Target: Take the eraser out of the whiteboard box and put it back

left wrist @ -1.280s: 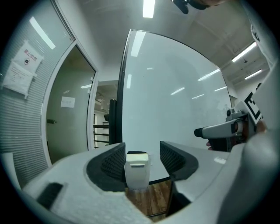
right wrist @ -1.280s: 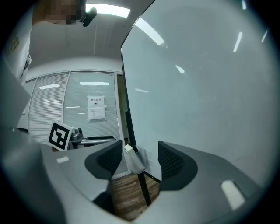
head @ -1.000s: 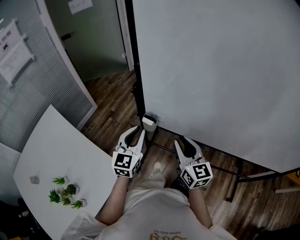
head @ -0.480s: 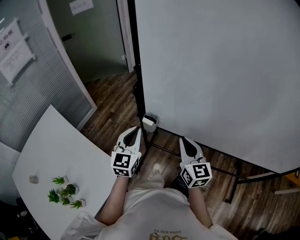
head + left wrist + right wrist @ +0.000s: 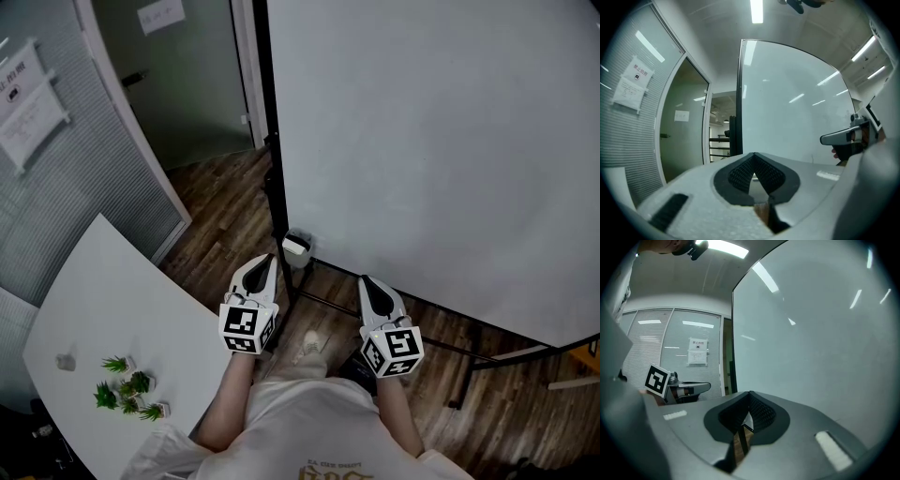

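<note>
Your whiteboard (image 5: pixel 441 141) runs off the top and right edges of the head view. At the whiteboard's lower left corner, the whiteboard box (image 5: pixel 297 247) is too small for you to tell whether anything lies inside. Left of the whiteboard, the white table (image 5: pixel 112 300) is partly hidden behind your left arm, and a small grey thing (image 5: pixel 66 360) on it is too small to name. The print on the wall notice (image 5: pixel 33 108), far left of the whiteboard, is too small to read.
</note>
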Available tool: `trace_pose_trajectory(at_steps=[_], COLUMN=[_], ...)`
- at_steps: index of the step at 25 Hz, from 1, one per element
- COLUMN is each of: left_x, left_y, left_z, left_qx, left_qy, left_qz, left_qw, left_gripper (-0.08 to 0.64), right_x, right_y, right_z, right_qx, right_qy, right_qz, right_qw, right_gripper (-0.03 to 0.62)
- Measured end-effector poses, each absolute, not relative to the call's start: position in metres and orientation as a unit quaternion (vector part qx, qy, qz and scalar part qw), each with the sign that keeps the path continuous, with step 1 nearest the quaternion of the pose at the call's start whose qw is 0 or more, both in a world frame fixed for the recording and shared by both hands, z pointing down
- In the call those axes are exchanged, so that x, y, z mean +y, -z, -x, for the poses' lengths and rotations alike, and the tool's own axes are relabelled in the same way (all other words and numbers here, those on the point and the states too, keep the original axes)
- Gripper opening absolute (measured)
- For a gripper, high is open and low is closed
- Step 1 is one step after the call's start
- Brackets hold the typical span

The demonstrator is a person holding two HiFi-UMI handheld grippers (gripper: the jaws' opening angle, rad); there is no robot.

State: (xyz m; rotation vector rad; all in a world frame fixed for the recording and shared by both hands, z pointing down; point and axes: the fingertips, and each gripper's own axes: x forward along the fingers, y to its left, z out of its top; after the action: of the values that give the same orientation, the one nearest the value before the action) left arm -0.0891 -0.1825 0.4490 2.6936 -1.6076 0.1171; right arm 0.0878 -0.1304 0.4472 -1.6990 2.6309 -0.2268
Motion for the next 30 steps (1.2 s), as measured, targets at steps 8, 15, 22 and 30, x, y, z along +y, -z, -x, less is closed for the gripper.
trace_pose_trajectory(at_steps=[8,15,22,30], left_x=[-0.181,-0.183,-0.184,-0.185], left_y=[-0.451,-0.451,-0.454,-0.455], left_z=[0.099,0.109,0.105,0.104], left_qx=[-0.522,-0.535,-0.531,-0.536], left_qy=[-0.038,-0.046,-0.049,-0.039], left_qz=[-0.852,-0.844,-0.846,-0.844], left_qw=[0.003,-0.001,-0.003,0.004], left_gripper=[-0.003,-0.003,-0.003,-0.003], right_x=[-0.133,-0.136,-0.137,-0.139], right_y=[-0.447,-0.448,-0.45,-0.448], right_z=[-0.087,-0.08,-0.082,-0.082], right_qx=[0.838,0.841,0.839,0.844], right_qy=[0.075,0.075,0.076,0.068], right_qz=[0.54,0.536,0.539,0.531], right_qw=[-0.01,-0.013,-0.02,-0.033], right_gripper=[0.011,0.011,0.011,0.011])
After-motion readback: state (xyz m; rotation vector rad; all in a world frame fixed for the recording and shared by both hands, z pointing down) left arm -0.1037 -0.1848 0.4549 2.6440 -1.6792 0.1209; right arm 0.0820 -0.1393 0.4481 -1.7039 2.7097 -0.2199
